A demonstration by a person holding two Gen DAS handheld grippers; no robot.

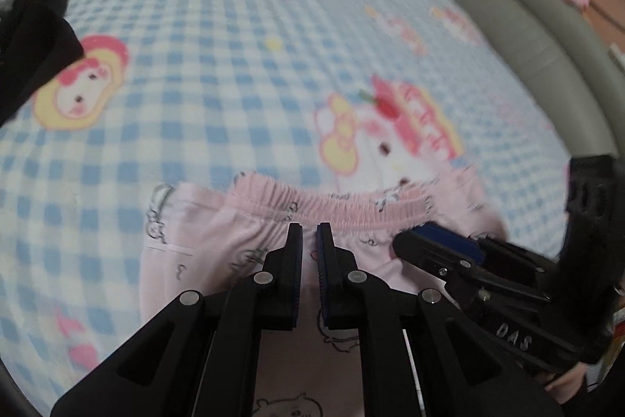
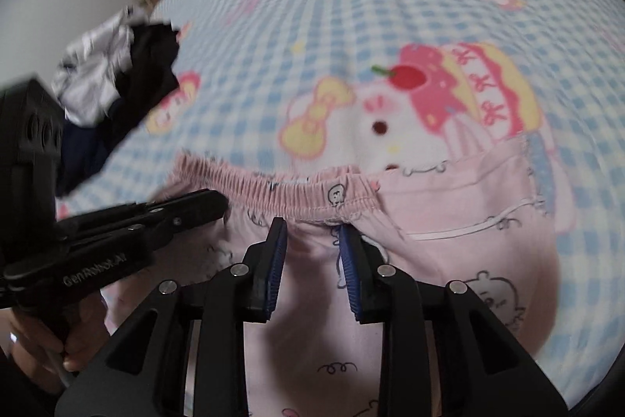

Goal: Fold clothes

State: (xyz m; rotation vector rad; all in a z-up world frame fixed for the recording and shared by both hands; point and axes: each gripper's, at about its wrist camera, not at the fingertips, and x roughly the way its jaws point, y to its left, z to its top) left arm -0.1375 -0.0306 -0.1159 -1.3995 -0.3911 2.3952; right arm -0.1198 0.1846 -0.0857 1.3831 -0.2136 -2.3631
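Note:
Pink pyjama pants (image 1: 218, 241) with small cartoon prints lie on a blue checked blanket (image 1: 218, 73), elastic waistband (image 1: 312, 206) towards the far side. My left gripper (image 1: 309, 233) sits just short of the waistband, its pads drawn close with pink cloth pinched in the narrow gap. It enters the right wrist view from the left as the left gripper (image 2: 211, 204), tip at the waistband. My right gripper (image 2: 311, 235) stands open over the pants (image 2: 449, 213), a thin cord beside its right pad. The right gripper (image 1: 414, 239) also shows at the right of the left wrist view.
A heap of black, white and navy clothes (image 2: 117, 73) lies on the blanket's left side, with its black cloth (image 1: 35, 38) showing in the left wrist view. A grey padded bed edge (image 1: 519, 38) curves along the right. A hand (image 2: 74, 339) grips the left tool's handle.

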